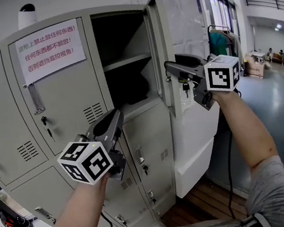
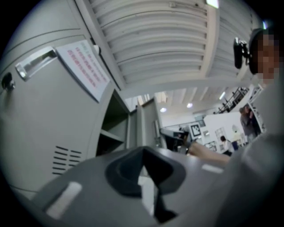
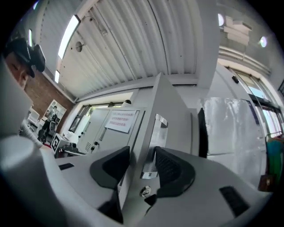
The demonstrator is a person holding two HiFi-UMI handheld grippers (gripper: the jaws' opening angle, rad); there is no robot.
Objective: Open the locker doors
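Note:
A grey bank of lockers (image 1: 62, 106) fills the left. Its upper right door (image 1: 161, 55) stands swung out, showing a dark compartment (image 1: 127, 81) with a shelf (image 1: 127, 61). My right gripper (image 1: 170, 68) reaches the door's free edge by the keys (image 1: 185, 86) hanging from the lock. In the right gripper view the door edge (image 3: 164, 106) and its metal handle plate (image 3: 157, 133) run between the jaws of the right gripper (image 3: 138, 164), which stand apart around it. My left gripper (image 1: 115, 118) hovers before the lower doors, shut and holding nothing; its tips (image 2: 143, 153) meet.
A paper notice (image 1: 49, 50) is taped to the closed upper middle door. Closed lower doors (image 1: 147, 151) with latches sit beneath the open one. A white wall panel (image 1: 199, 144) stands behind the door. A clothes rack (image 1: 219, 41) and people are far right.

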